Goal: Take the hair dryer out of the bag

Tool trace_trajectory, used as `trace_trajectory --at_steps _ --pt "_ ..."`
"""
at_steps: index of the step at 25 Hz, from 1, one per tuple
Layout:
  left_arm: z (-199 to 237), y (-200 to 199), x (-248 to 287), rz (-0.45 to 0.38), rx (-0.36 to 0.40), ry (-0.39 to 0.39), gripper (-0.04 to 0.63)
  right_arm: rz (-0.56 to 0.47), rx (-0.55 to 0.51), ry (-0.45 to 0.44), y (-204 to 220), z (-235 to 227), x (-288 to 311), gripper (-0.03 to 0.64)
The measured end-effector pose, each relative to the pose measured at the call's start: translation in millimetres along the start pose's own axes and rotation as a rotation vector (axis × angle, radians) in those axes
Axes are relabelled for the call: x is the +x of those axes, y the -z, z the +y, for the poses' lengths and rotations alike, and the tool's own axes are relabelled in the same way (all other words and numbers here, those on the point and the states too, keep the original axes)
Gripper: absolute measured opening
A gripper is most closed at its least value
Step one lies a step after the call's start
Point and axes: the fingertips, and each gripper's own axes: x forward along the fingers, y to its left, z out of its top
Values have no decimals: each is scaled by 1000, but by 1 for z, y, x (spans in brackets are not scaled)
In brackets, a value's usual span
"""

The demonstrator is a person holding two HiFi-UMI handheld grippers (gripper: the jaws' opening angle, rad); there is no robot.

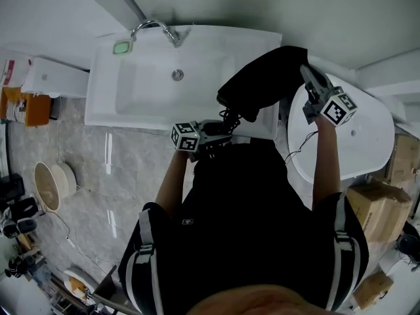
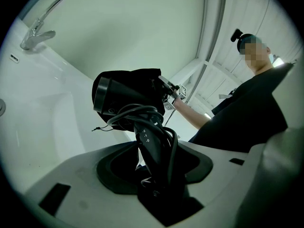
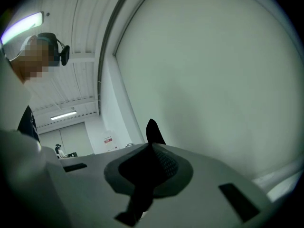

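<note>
A black hair dryer (image 2: pixel 110 99) with its cord wound round the handle (image 2: pixel 148 144) stands up from my left gripper (image 2: pixel 153 177), which is shut on that handle. A black bag (image 2: pixel 145 82) still covers the rear of the dryer head. In the head view the bag (image 1: pixel 262 84) stretches up and right from the left gripper (image 1: pixel 222 128) to the right gripper (image 1: pixel 308 72). A black fold of the bag (image 3: pixel 152 133) pokes out of the shut right gripper (image 3: pixel 149 159), in front of a plain wall.
Below the grippers lies a white sink (image 1: pixel 131 90) with a chrome faucet (image 1: pixel 157 26) and a green dish (image 1: pixel 122 46). At the right stands a white oval fixture (image 1: pixel 367 136) with cardboard boxes (image 1: pixel 380 202) beside it. A round basin (image 1: pixel 49 186) sits on the floor at the left.
</note>
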Motion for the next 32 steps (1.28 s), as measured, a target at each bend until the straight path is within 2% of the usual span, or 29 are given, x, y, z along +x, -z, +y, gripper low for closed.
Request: trace_trajectory --at_steps 6,10,14,19,22,27,32 --pt "13 -7 -9 -39 -7 -57 210 -63 -22 39 -18 -9 -14 66" --pt "16 -17 -17 -81 -6 -89 210 -120 -17 28 -31 -8 -21 66" --pt "20 -29 -23 -131 -3 -110 209 -64 -32 24 -8 -6 -14 66" --pt "20 -41 -27 -185 1 -130 209 -86 60 -1 16 4 -16 66" --pt "20 -51 -30 -231 0 -143 209 -49 56 -42 30 20 -10 66" --pt "28 -65 -30 -290 -13 -175 209 66 -29 -114 66 54 5 66" --pt "32 -73 -27 -301 -5 -201 210 203 -119 -163 114 79 15 66"
